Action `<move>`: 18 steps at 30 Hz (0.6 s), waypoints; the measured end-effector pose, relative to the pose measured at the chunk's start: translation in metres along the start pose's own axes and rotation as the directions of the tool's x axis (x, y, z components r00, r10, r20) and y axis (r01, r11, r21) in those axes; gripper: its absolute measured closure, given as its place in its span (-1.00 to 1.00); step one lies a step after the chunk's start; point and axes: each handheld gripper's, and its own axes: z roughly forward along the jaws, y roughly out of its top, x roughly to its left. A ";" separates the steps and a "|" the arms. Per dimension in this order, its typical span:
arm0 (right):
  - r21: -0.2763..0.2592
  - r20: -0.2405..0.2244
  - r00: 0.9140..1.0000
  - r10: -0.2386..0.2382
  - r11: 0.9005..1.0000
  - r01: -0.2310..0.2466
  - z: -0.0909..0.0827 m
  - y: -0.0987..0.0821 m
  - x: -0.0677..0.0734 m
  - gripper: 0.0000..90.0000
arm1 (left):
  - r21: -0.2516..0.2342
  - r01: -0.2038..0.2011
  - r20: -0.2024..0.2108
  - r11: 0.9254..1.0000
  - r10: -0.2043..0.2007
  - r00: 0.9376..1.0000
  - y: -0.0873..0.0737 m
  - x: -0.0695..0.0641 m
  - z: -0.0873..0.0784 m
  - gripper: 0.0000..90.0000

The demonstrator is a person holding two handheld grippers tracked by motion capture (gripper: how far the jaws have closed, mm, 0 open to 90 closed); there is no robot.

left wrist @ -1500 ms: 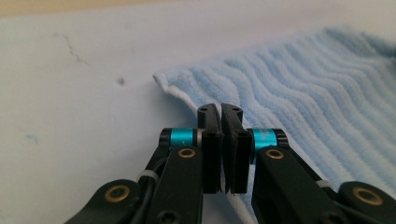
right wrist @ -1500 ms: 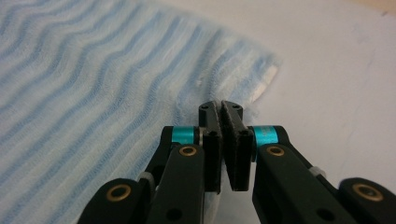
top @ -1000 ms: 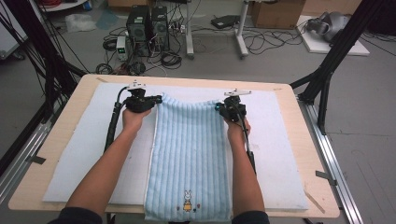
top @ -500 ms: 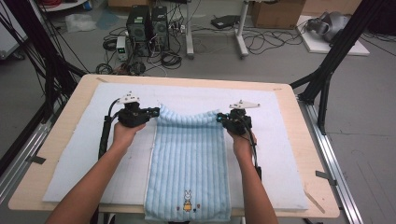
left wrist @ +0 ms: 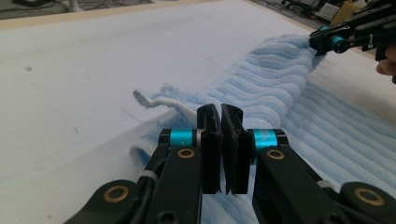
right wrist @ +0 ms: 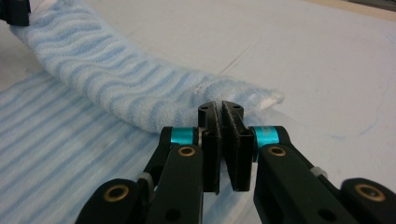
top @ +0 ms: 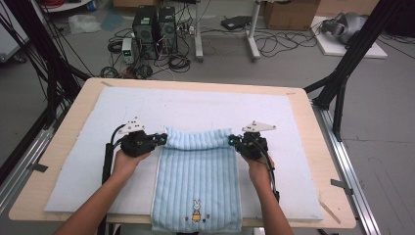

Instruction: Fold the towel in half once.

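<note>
The left gripper (left wrist: 220, 116) is pinching one far corner of the light blue striped towel (top: 198, 171) between tightly closed jaws, and the right gripper (right wrist: 223, 114) is clamping the opposite far corner in the same manner. Between the two sets of fingers, the gripped edge is sagging into a soft rolled fold that is riding over the flat part of the towel lying nearer the person. The towel's long axis is running from the fingers back toward the person, its rabbit motif (top: 196, 210) sitting at the near end, which is hanging slightly over the table (top: 313, 122) edge. A likely fault is uneven travel of the two hands, skewing the fold; another is a corner slipping from a thin pinch, dropping that side onto the white mat (top: 205, 110).
</note>
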 end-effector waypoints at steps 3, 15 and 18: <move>0.012 -0.016 1.000 -0.017 1.000 0.018 -0.006 -0.008 0.009 0.91 | 0.019 -0.004 0.011 1.000 0.004 1.000 -0.007 -0.003 -0.003 0.91; 0.065 -0.005 1.000 -0.018 0.998 0.018 -0.013 -0.027 0.016 0.65 | 0.056 0.055 -0.051 0.997 -0.052 0.997 -0.024 0.002 -0.005 0.34; 0.036 0.004 1.000 0.017 0.999 -0.017 -0.016 -0.024 0.010 0.52 | 0.025 0.092 -0.097 0.995 -0.089 0.991 -0.020 0.012 -0.008 0.08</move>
